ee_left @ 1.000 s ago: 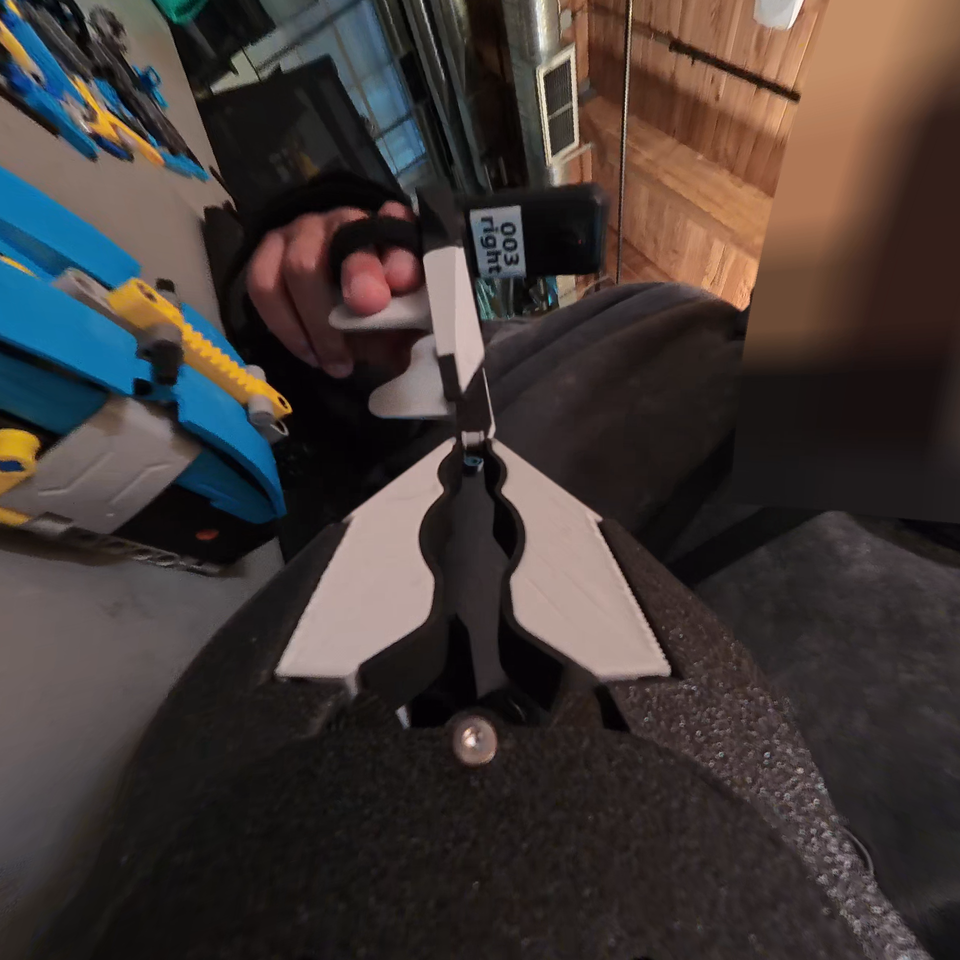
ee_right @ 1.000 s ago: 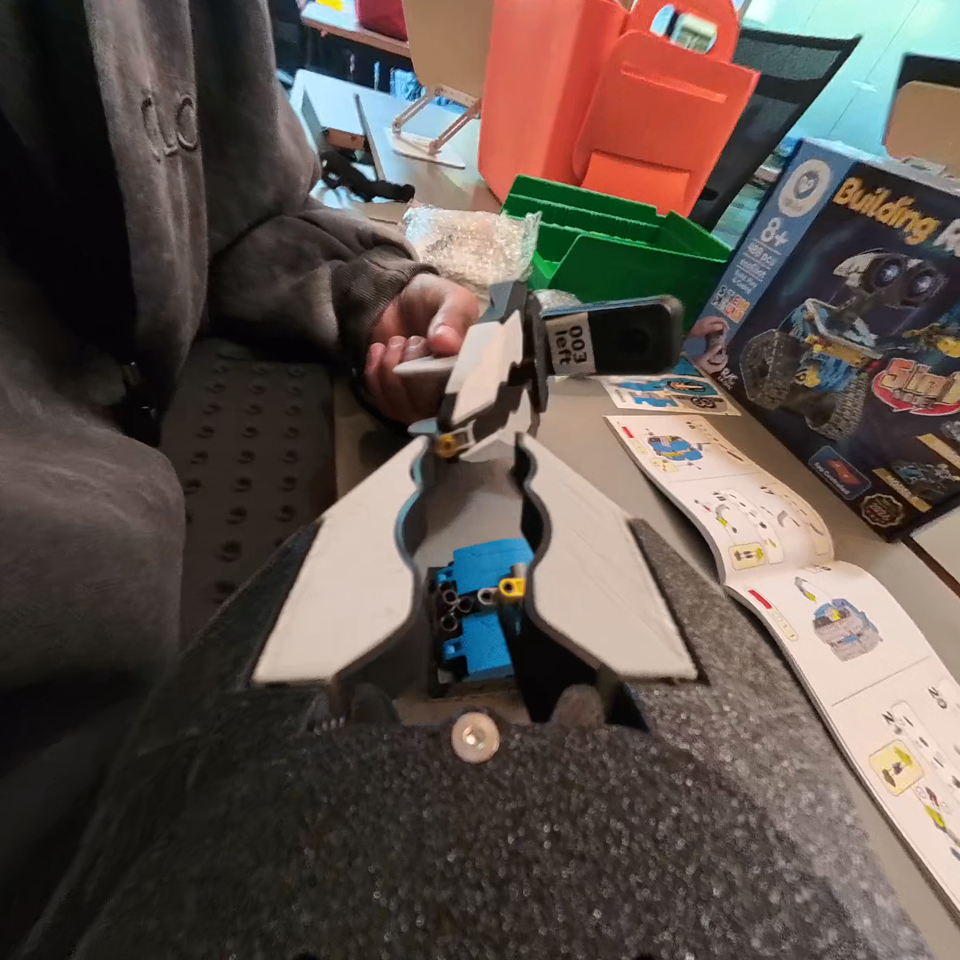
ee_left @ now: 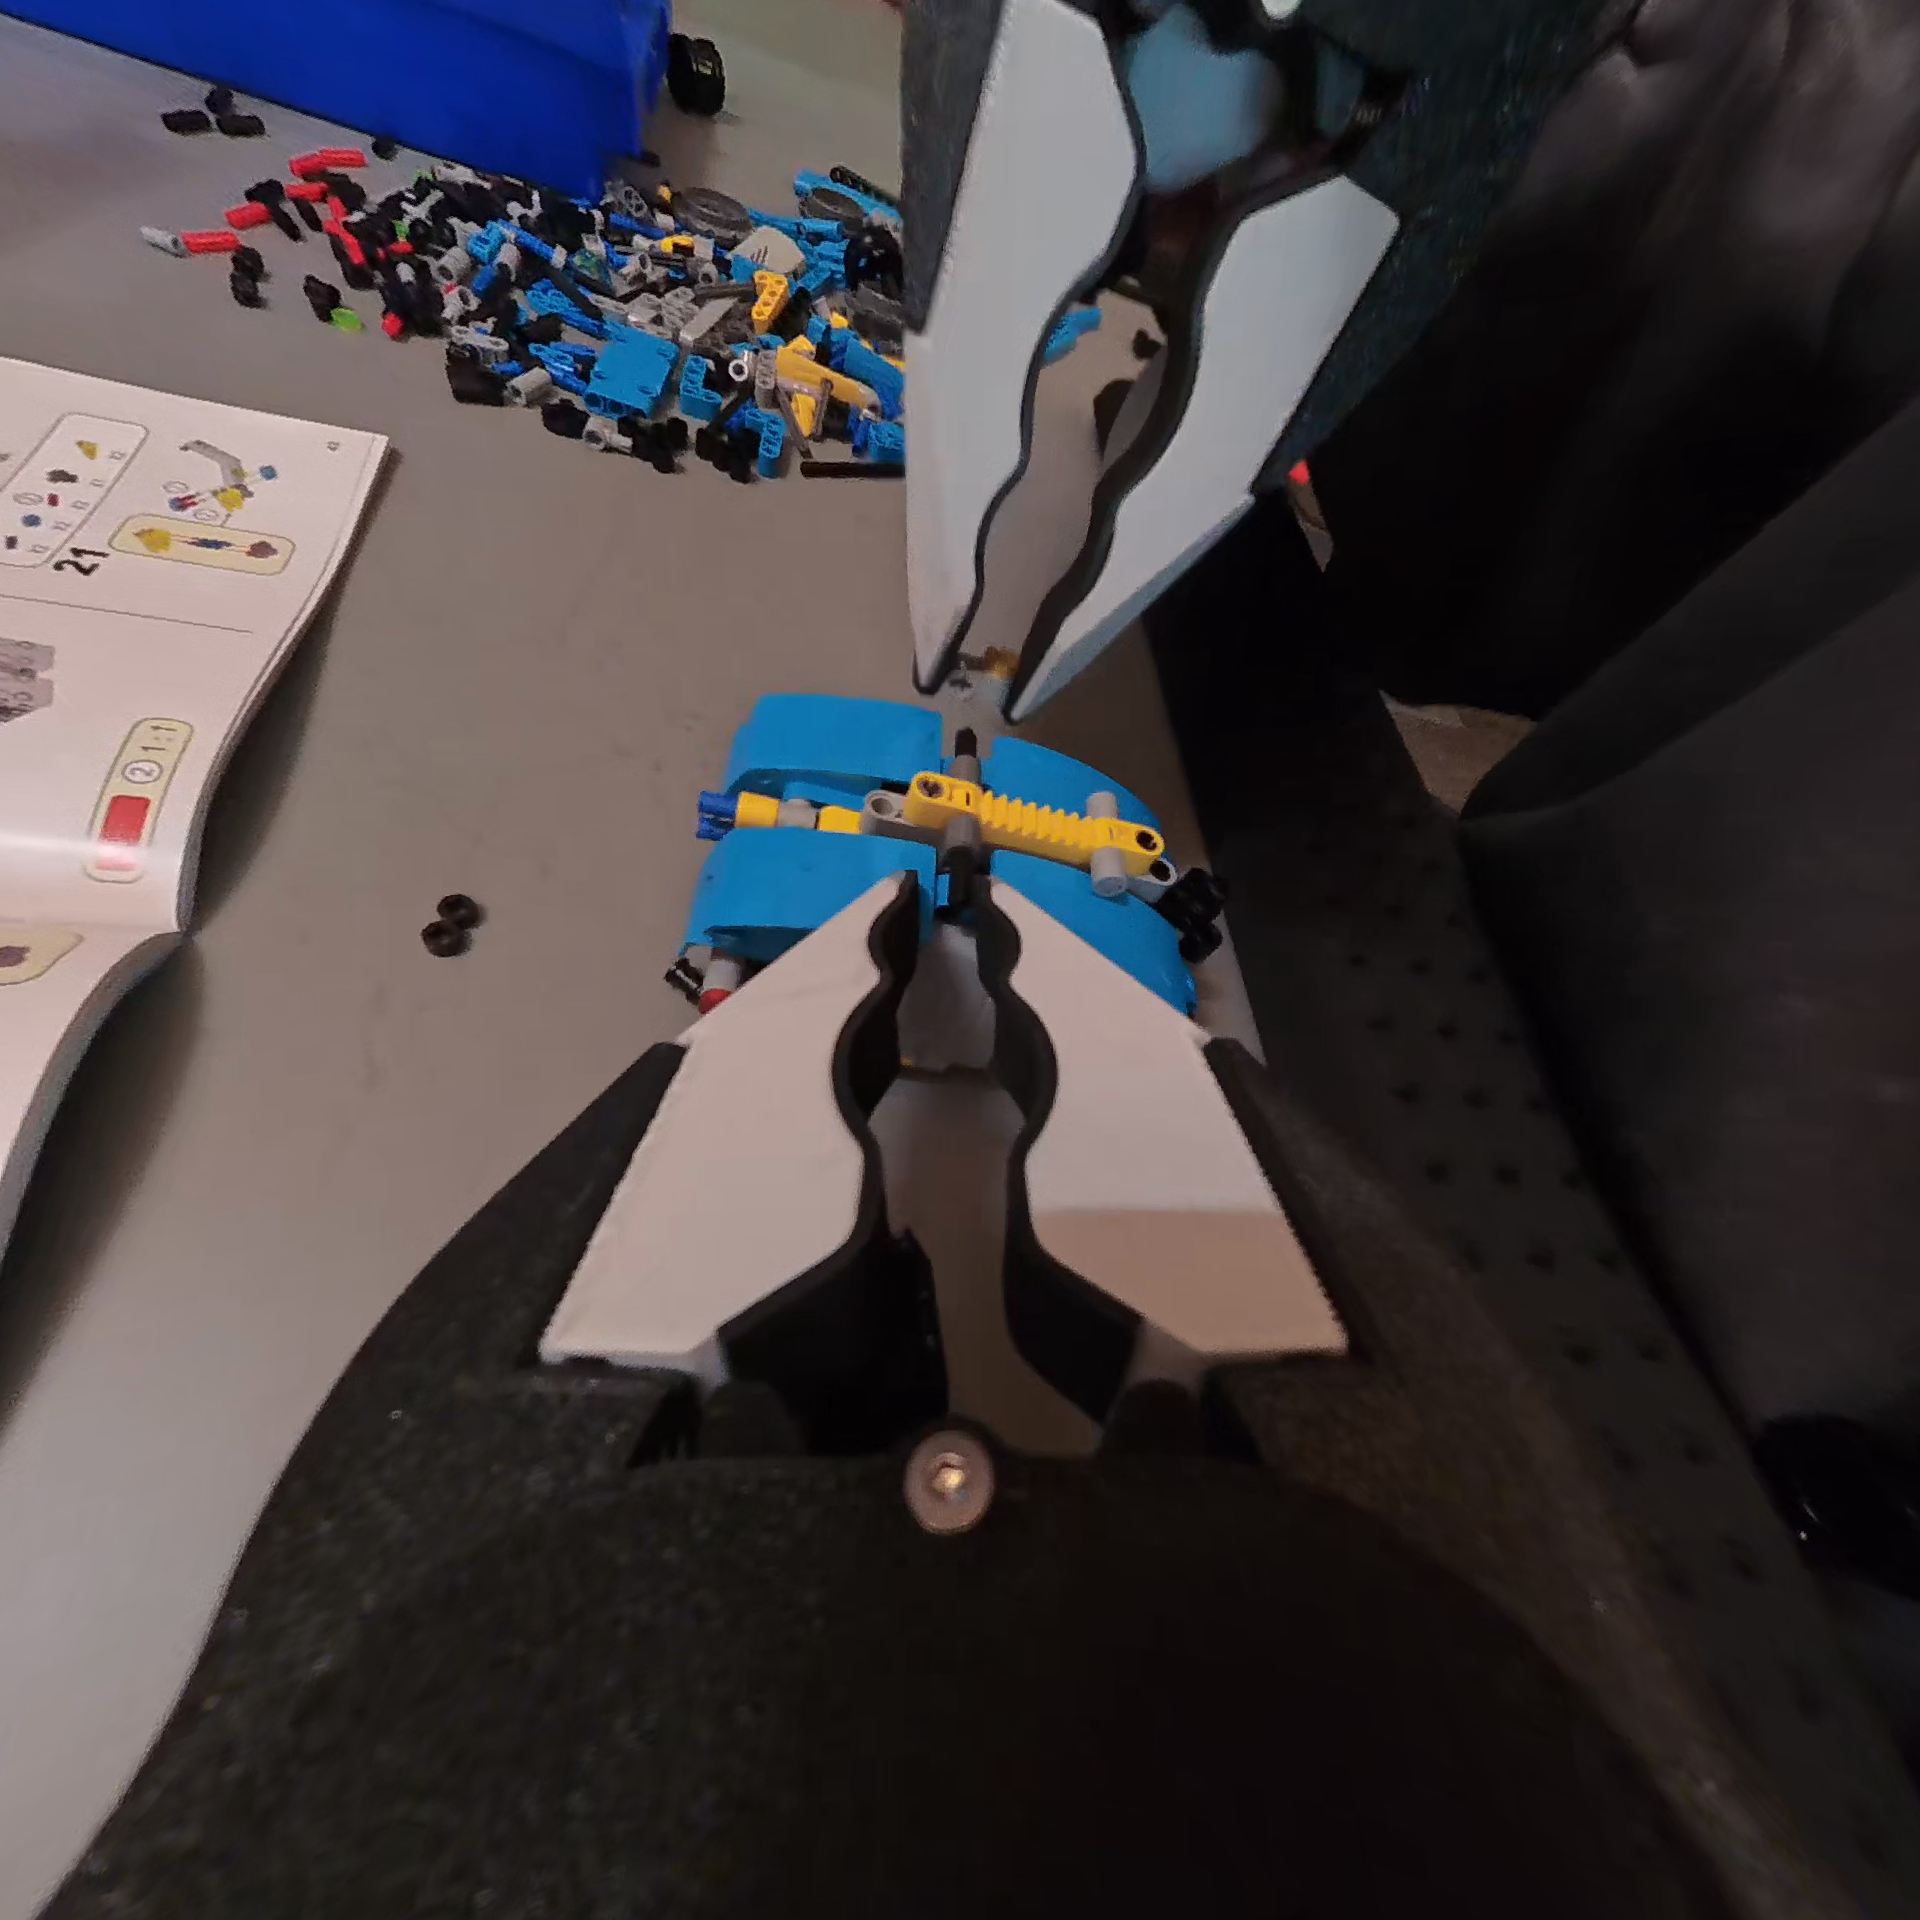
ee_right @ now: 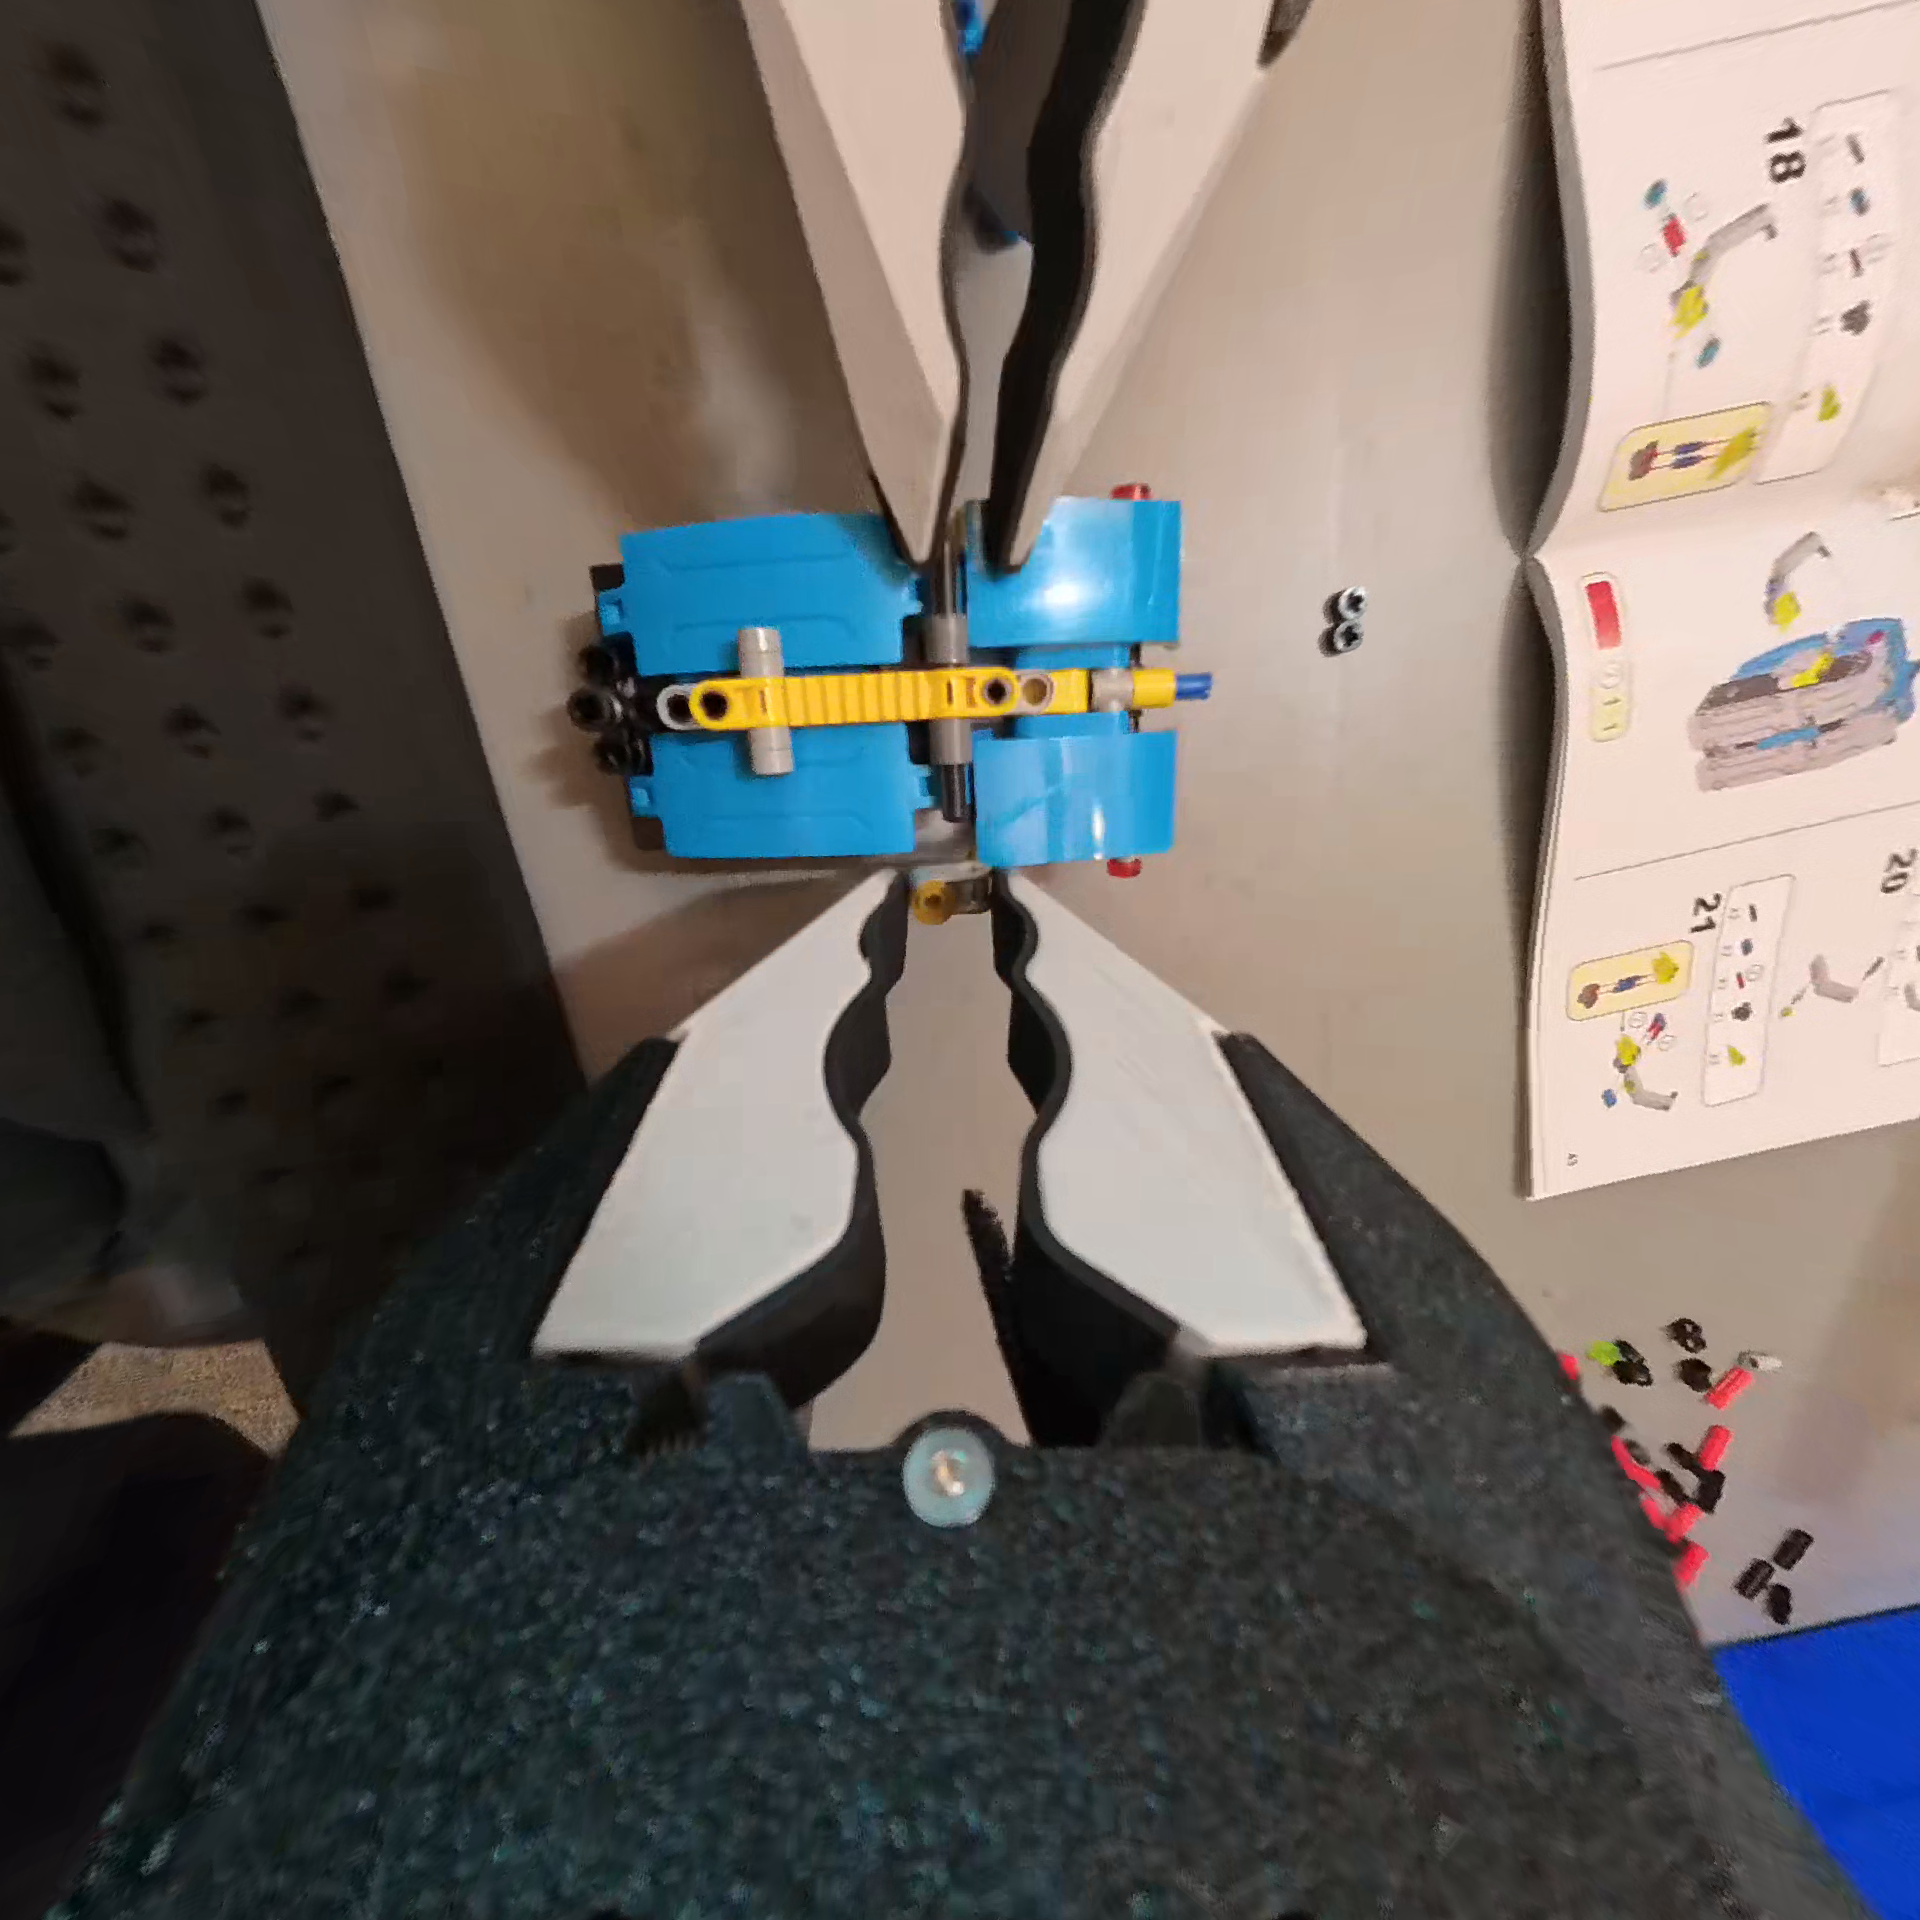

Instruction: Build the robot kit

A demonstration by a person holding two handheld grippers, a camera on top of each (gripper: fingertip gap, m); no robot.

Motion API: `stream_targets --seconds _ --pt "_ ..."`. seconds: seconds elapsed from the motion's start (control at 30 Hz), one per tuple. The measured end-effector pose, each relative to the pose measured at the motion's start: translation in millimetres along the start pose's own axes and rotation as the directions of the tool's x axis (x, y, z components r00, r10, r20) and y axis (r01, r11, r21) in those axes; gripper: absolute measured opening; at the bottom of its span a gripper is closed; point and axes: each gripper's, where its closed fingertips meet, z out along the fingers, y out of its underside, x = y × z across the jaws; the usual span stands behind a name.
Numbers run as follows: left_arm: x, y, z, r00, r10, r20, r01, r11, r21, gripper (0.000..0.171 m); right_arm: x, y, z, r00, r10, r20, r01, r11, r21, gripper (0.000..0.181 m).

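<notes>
A blue brick model (ee_left: 831, 883) with a yellow toothed bar (ee_left: 1029, 821) on top lies on the grey table (ee_left: 499, 727), near its edge. My left gripper (ee_left: 951, 894) is closed narrowly on the end of the black cross axle on the model's near side. My right gripper (ee_left: 971, 686) comes from the opposite side. In the right wrist view the model (ee_right: 769, 623) sits between both grippers. My right gripper (ee_right: 948, 896) pinches a small yellow and grey piece (ee_right: 940, 899) at the model's side. The left gripper (ee_right: 961, 556) grips the axle's far end.
An open instruction booklet (ee_left: 156, 623) lies on the table and also shows in the right wrist view (ee_right: 1714, 727). A pile of loose pieces (ee_left: 665, 312) and a blue box (ee_left: 416, 62) lie beyond. A small black connector (ee_left: 450, 923) lies alone. A dark perforated seat (ee_left: 1455, 1039) borders the table edge. About 5 cm separates my left fingertips from my right. My left gripper's tips are some 11 cm from the small black connector (ee_left: 450, 923). My right wrist view (ee_right: 1347, 627) looks at it from another angle.
Both grippers were raised, meeting tip to tip in front of a person. They have come down to the model on the table and now pinch it from opposite sides.
</notes>
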Motion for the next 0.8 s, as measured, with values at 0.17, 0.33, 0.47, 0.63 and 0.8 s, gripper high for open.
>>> stream_targets --seconds 0.17,0.33,0.47,0.63,0.8 --pt "1.3 1.9 -0.8 0.999 0.045 0.017 -0.045 0.999 -0.003 0.009 -5.6 -7.6 0.4 0.996 0.001 0.092 0.000 1.000 -0.013 0.015" --pt "1.4 2.6 -0.9 0.997 0.071 0.035 -0.071 0.997 -0.006 0.009 -5.8 -7.2 2.6 0.993 0.031 0.112 -0.027 0.999 -0.037 0.015" --pt "3.1 3.2 -0.9 0.995 0.090 0.041 -0.089 0.996 -0.014 0.009 -4.2 -6.2 2.7 0.993 0.042 0.109 -0.035 0.997 -0.067 0.016" --pt "2.9 3.2 -1.2 0.998 0.062 0.029 -0.062 0.998 -0.004 0.009 -3.6 -6.7 3.0 0.993 0.005 0.119 0.009 0.993 -0.117 0.016" --pt "2.4 3.3 -1.3 0.998 0.048 0.026 -0.048 0.999 0.002 0.009 -0.7 -5.5 2.7 0.987 -0.005 0.159 0.027 0.990 -0.138 0.012"
